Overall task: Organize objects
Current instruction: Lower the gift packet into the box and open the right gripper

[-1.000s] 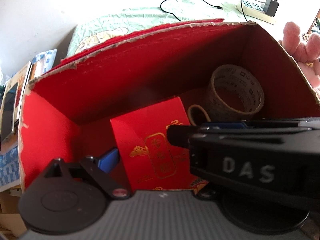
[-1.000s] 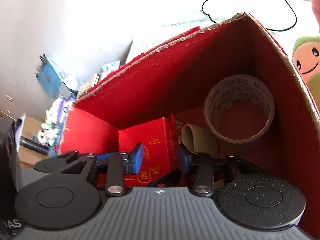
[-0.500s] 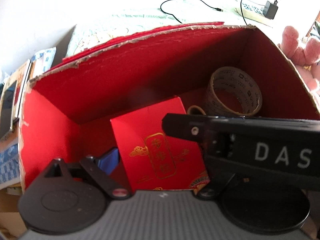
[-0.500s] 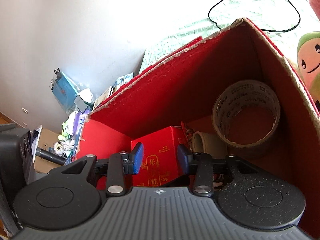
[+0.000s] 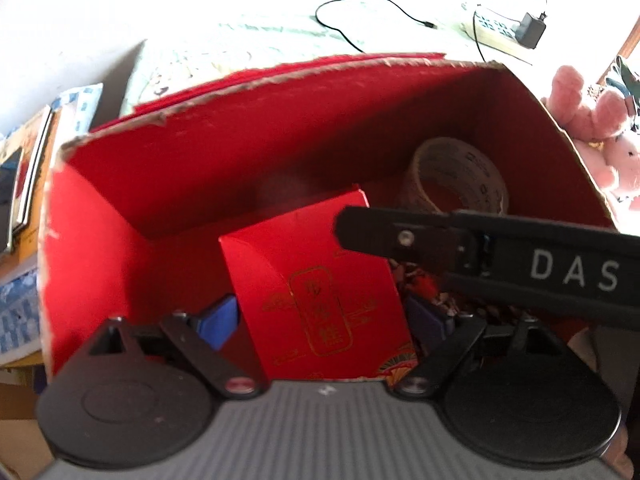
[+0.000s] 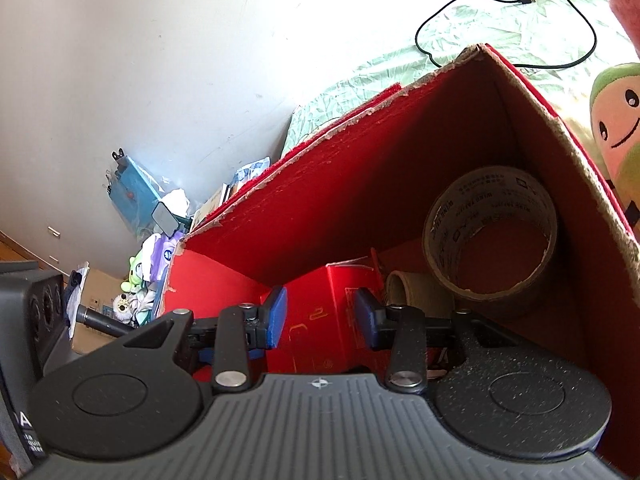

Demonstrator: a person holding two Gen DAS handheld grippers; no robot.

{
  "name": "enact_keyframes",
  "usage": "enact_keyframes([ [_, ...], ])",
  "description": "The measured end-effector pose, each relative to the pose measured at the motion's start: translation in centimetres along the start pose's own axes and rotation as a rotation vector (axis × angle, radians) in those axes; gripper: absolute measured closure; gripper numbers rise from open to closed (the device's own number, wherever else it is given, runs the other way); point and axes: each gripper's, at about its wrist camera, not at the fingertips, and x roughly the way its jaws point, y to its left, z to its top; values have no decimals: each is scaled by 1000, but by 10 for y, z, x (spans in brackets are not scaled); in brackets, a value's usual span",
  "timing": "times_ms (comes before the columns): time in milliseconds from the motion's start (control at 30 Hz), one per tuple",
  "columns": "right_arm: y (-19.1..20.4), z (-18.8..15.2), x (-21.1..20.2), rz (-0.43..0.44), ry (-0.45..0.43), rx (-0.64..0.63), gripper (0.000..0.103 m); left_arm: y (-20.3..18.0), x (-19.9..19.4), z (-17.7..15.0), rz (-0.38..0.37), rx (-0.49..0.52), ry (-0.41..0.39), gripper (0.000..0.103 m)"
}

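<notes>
A small red box (image 5: 320, 280) with gold print stands inside an open red carton (image 5: 280, 128). My left gripper (image 5: 322, 320) reaches down into the carton, and its blue pads (image 5: 218, 322) press the box's two sides. My right gripper (image 6: 320, 318) hovers just above, jaws partly open with nothing between them. The small red box (image 6: 316, 300) shows beyond its pads. In the left wrist view the right gripper (image 5: 344, 232) crosses from the right over the box's upper corner. A large brown tape roll (image 6: 492, 188) and a small roll (image 6: 416, 288) sit in the carton's right corner.
The carton rests on a pale green bed sheet (image 6: 500, 28). A black cable (image 5: 368, 4) and a power strip with an adapter (image 5: 504, 28) lie behind it. Plush toys (image 5: 592, 120) crowd the right side. Books and clutter (image 6: 152, 220) stand beside the left wall.
My right gripper has lifted and tipped upward, so its view takes in more wall and less carton. My left gripper has kept still with the small red box between its pads.
</notes>
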Motion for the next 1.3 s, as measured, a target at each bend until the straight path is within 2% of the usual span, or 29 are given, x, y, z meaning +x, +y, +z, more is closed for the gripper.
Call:
enact_keyframes([
  [133, 1, 0, -1, 1, -6, 1, 61, 4, 1, 4, -37, -41, 20, 15],
  [200, 2, 1, 0, -5, -6, -2, 61, 3, 4, 5, -10, -33, 56, 15],
  [233, 3, 2, 0, -10, -1, -6, 61, 3, 1, 4, -9, -29, 41, 15],
  [300, 2, 3, 0, -18, 6, -11, 61, 9, -6, 4, -52, -45, 14, 15],
  [400, 5, 4, 2, -31, 25, -20, 61, 7, -9, 2, -39, -6, 2, 16],
  [467, 5, 5, 2, -31, 23, -20, 61, 6, -16, 0, -87, -2, -27, 16],
  [567, 4, 4, 3, -24, 26, -18, 61, 6, -17, 1, -32, 5, -40, 16],
  [667, 6, 4, 4, -27, 24, -27, 61, 13, -17, -1, -34, -20, -32, 16],
  [867, 7, 2, 3, -27, 24, -48, 61, 10, -14, -2, 13, -35, -24, 16],
  [1067, 9, 1, 5, -33, 25, -68, 61, 2, -25, -7, 88, 2, -84, 16],
  [1300, 11, 0, 6, -40, 21, -102, 61, 3, -35, -10, 136, -18, -109, 16],
])
